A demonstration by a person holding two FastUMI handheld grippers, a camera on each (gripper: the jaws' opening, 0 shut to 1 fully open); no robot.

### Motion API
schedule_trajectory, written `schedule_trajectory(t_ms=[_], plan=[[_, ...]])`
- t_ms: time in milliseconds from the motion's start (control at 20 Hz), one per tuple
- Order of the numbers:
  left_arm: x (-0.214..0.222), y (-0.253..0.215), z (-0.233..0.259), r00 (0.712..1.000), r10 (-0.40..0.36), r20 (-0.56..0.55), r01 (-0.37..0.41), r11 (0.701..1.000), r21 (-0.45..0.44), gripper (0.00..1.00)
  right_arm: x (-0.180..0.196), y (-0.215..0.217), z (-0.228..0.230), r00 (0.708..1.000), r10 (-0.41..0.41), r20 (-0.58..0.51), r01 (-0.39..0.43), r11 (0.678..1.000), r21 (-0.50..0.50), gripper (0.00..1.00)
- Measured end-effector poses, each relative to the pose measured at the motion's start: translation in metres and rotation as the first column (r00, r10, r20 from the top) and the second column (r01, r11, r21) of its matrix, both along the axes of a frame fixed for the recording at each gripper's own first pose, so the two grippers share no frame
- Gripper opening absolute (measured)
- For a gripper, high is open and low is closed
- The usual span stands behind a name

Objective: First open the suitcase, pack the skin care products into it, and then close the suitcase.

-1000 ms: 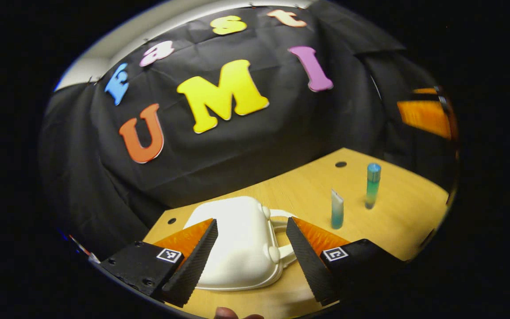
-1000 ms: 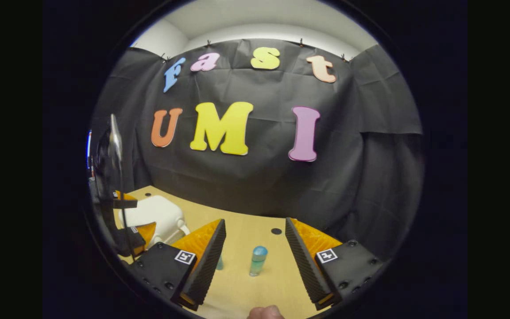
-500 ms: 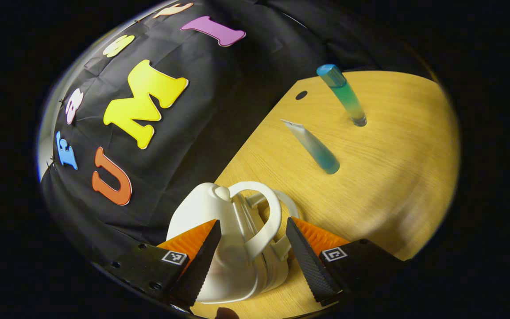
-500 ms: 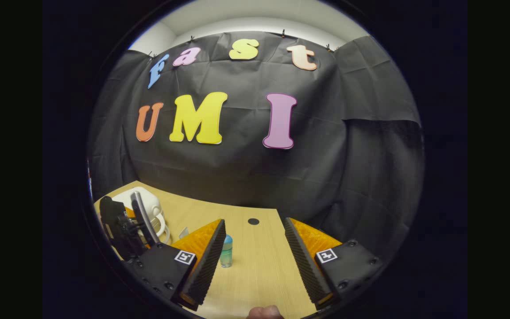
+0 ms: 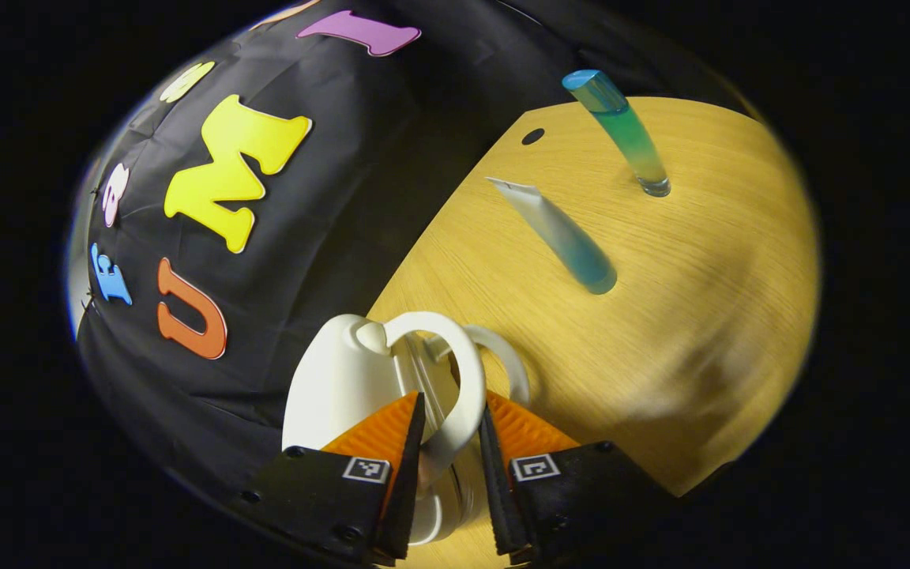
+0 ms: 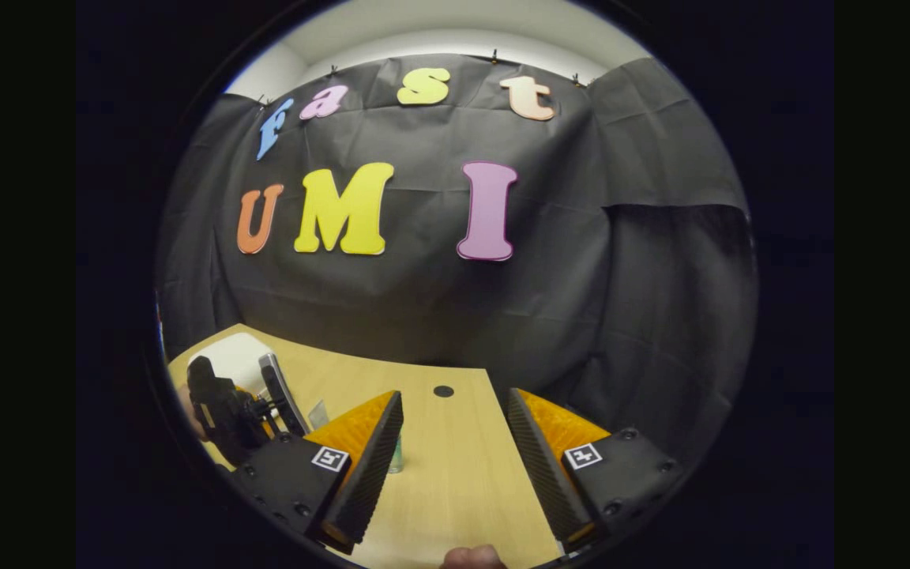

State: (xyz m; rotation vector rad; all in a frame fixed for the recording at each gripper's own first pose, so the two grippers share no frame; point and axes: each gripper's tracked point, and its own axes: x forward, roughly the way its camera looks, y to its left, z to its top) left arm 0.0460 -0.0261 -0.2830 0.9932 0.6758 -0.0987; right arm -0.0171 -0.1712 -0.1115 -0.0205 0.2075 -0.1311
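In the left gripper view, the left gripper (image 5: 449, 466) is seen drawn nearly together on the white loop handle (image 5: 467, 387) of the suitcase (image 5: 344, 387); one finger lies on each side of the band, and both appear to press on it, though actual contact is hard to confirm. The handle rises straight ahead of the fingers, its arch running away from them, so a lift along that line is judged to be what parts the two shells. The suitcase is seen with its seam turned toward the camera; it is judged not yet opened, and nothing can be told of its contents.

Farther out on the wooden table (image 5: 700, 316), well apart from the suitcase, the skin care products are found unpacked: a squeeze tube (image 5: 562, 237) nearer, a tall capped bottle (image 5: 621, 134) beyond it, both standing on end.

In the right gripper view, the right gripper (image 6: 455, 458) is held wide open and empty above the table (image 6: 455, 490), with the bottle (image 6: 396, 457) partly hidden behind its left finger. This gripper is judged the nearer one to the products.
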Motion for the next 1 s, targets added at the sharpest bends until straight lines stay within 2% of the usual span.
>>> schedule_trajectory(t_ms=[100,250,350,450,550,650,750,900,1000], plan=[[0.0,-0.004,0.007,1.0,-0.009,0.009,0.009,1.0,0.011,0.33,-0.001,0.0,0.004,1.0,-0.008,0.01,0.008,1.0,0.004,0.8],[0.001,-0.006,0.02,1.0,-0.004,0.031,0.005,1.0,-0.027,0.09,-0.002,0.007,0.009,1.0,-0.002,0.021,0.002,1.0,0.002,0.8],[-0.001,-0.004,0.024,1.0,0.016,0.004,-0.016,0.995,-0.094,0.03,-0.002,0.014,0.014,0.999,0.0,0.032,0.0,1.0,-0.002,0.8],[-0.003,-0.003,0.039,0.999,0.035,-0.005,-0.035,0.986,-0.165,0.03,-0.004,0.023,0.022,0.999,0.002,0.044,-0.002,1.0,-0.002,0.8],[-0.008,0.002,0.065,0.998,0.056,0.033,-0.047,0.969,-0.244,0.03,-0.004,0.037,0.032,0.998,0.012,0.065,-0.012,1.0,-0.008,0.79],[-0.007,0.011,0.103,0.992,0.082,0.093,-0.048,0.946,-0.322,0.02,-0.002,0.052,0.036,0.997,0.028,0.074,-0.027,1.0,-0.014,0.8],[-0.004,0.031,0.146,0.979,0.129,0.16,-0.052,0.909,-0.414,0.03,0.002,0.071,0.047,0.995,0.049,0.088,-0.048,0.999,-0.01,0.8],[-0.003,0.084,0.197,0.953,0.218,0.211,-0.066,0.828,-0.556,0.02,0.008,0.108,0.061,0.99,0.092,0.111,-0.091,0.996,-0.013,0.8],[-0.002,0.134,0.219,0.929,0.279,0.243,-0.075,0.785,-0.615,0.02,0.013,0.135,0.072,0.985,0.123,0.123,-0.123,0.992,-0.004,0.8]])
